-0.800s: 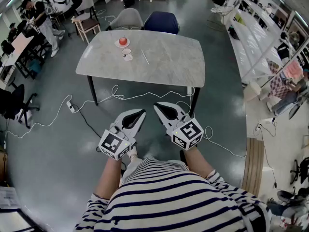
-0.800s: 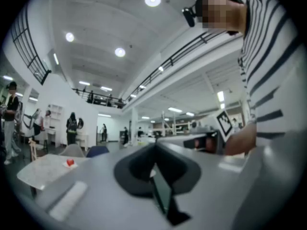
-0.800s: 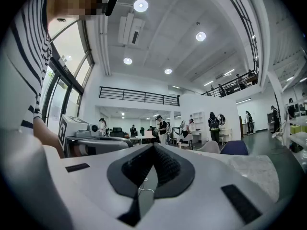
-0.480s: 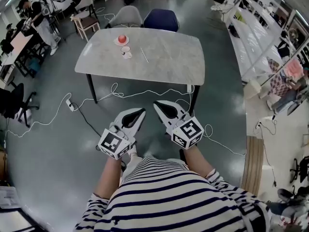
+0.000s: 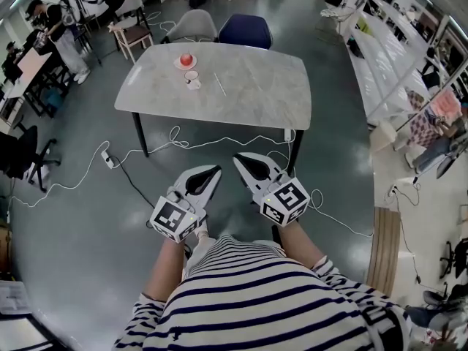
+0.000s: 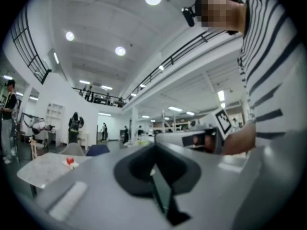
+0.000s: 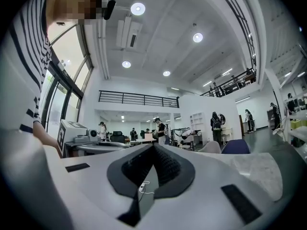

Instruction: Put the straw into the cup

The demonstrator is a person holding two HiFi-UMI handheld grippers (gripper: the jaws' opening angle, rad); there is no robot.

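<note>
Left hand-held gripper (image 5: 213,170) and right hand-held gripper (image 5: 238,159), jaws together on nothing, hang over the floor (image 5: 80,225); straw (image 5: 219,85) lies beside the cup (image 5: 192,78) on the far bench (image 5: 256,97).

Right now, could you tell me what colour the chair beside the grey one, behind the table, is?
The chair is dark blue; the head view shows it best.

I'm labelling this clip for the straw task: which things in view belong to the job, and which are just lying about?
Belongs to the job: straw, cup, both on the table; left gripper, right gripper, both shut and empty.

Just lying about: red thing on a plate, grey chair, blue chair, floor cable.
</note>
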